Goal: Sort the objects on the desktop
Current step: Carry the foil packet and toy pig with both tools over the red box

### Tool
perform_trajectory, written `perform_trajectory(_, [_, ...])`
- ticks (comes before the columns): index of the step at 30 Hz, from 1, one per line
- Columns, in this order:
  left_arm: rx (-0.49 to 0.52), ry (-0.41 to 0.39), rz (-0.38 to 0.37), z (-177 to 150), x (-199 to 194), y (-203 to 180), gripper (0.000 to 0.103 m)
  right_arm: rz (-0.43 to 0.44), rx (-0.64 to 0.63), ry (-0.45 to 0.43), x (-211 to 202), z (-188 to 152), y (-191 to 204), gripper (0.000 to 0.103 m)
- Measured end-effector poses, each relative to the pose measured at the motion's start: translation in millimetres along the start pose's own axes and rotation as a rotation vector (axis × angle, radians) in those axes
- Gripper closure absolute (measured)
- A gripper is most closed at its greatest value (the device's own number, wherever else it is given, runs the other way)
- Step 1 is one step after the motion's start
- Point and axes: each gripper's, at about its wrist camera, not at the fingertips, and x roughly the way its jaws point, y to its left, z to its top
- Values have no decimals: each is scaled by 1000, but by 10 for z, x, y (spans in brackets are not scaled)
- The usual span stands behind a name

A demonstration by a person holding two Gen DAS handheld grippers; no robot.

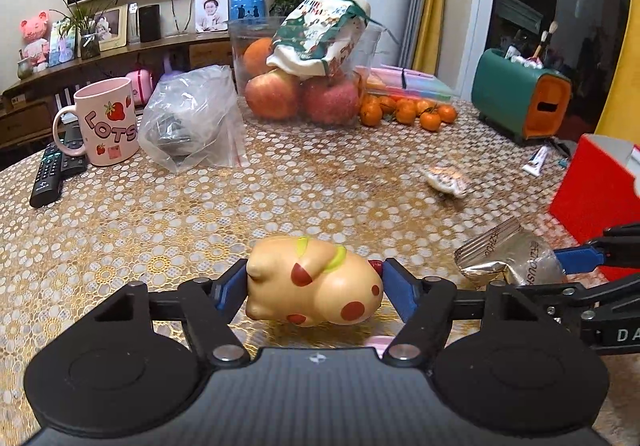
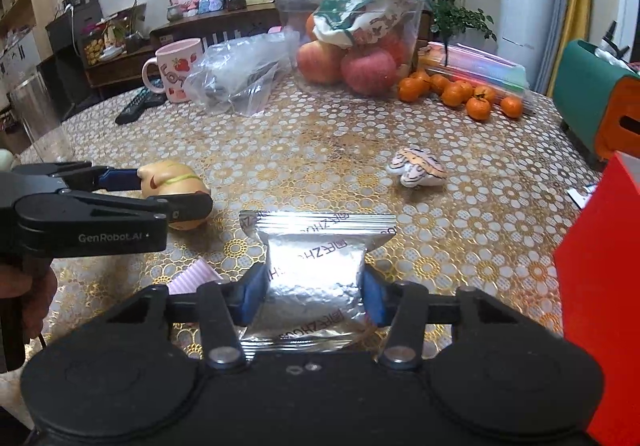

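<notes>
The left gripper [image 1: 314, 292] had its blue pads pressed on both ends of a toy [image 1: 314, 282], a tan, red-spotted animal figure lying on its side on the table [image 1: 200, 214]. In the left wrist view the toy sat at six o'clock from the table's middle, spanning the whole gap between the jaws, which stood fairly wide to take its length. From the right wrist view, the same gripper [image 2: 176, 192] entered at nine o'clock, with the toy [image 2: 172, 182] between its fingers.

The right gripper [image 2: 314, 296] was closed on a silver foil packet [image 2: 316, 266], its pads squeezing the packet's sides so the foil bulged and crinkled between them. The packet lay flat on the table [image 2: 460, 206], its sealed end pointing to twelve o'clock. In the left wrist view the packet [image 1: 508, 258] showed at three o'clock from the toy, with the right gripper's blue pad [image 1: 580, 260] against it.

A small striped figure [image 2: 418, 168] lay at one o'clock from the packet, well apart from it. A red box [image 2: 600, 286] stood at three o'clock at the table's edge. Far back, at twelve o'clock, stood a clear tub [image 1: 304, 74] of apples, with tangerines [image 1: 408, 112] just beside it, a plastic bag [image 1: 196, 122] and a pink mug [image 1: 106, 122] at eleven.
</notes>
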Motion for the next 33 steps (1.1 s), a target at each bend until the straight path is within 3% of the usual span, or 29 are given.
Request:
perform_trajectory(11, [7, -7, -50, 19, -460, -410, 32, -3, 39, -36, -476, -84, -123, 54])
perform_trajectory(26, [104, -78, -126, 228, -1115, -1188, 32, -23, 68, -131, -1339, -242, -355, 54])
perform_trajectory(33, [168, -69, -186, 296, -1244, -1632, 32, -52, 75, -174, -1739, -336, -555, 54])
